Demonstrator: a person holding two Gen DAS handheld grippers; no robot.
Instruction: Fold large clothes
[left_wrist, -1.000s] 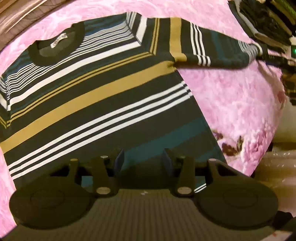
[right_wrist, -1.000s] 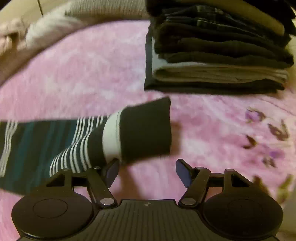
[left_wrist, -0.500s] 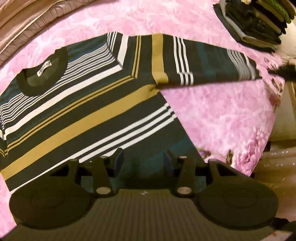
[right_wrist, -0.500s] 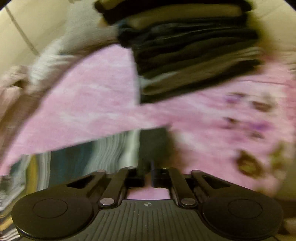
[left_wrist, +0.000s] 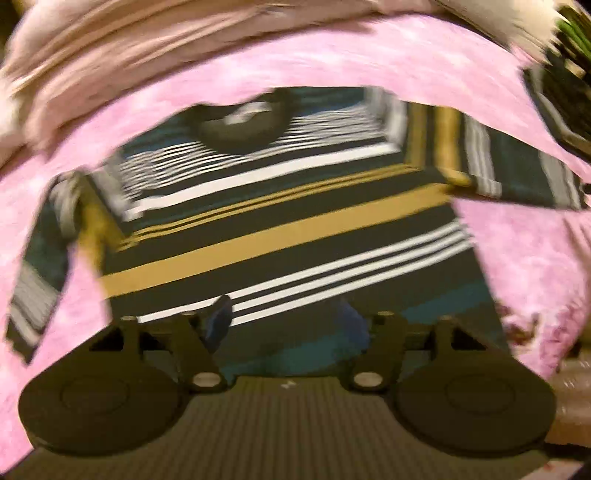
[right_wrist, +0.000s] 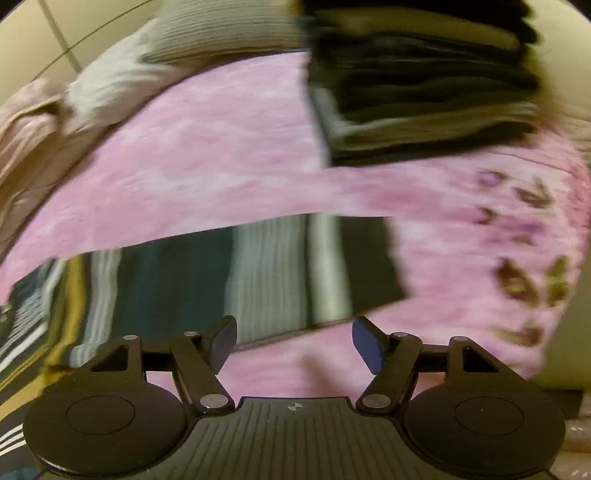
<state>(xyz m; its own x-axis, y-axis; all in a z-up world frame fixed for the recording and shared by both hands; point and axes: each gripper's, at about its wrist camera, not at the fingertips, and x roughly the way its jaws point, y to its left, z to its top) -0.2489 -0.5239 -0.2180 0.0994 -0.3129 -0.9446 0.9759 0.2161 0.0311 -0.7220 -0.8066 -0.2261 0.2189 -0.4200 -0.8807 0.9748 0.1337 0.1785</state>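
Note:
A striped sweater in black, teal, mustard and white lies flat on the pink blanket, collar at the far side. My left gripper hovers over its near hem. Its jaws are opening and nothing is between the pads. In the right wrist view the sweater's right sleeve lies stretched out flat, ending in a black cuff. Just short of the sleeve, my right gripper hangs above the blanket. Its jaws are opening too, with nothing between them.
A tall stack of folded dark clothes stands on the blanket beyond the cuff, also seen as the stack at the top right of the left wrist view. Crumpled beige bedding and a grey knit line the far side. The blanket's edge drops off at right.
The right gripper closed at the cuff, then opened and rose, leaving the sleeve flat. The left gripper pulled back and up with its jaws wider, so the whole sweater now shows.

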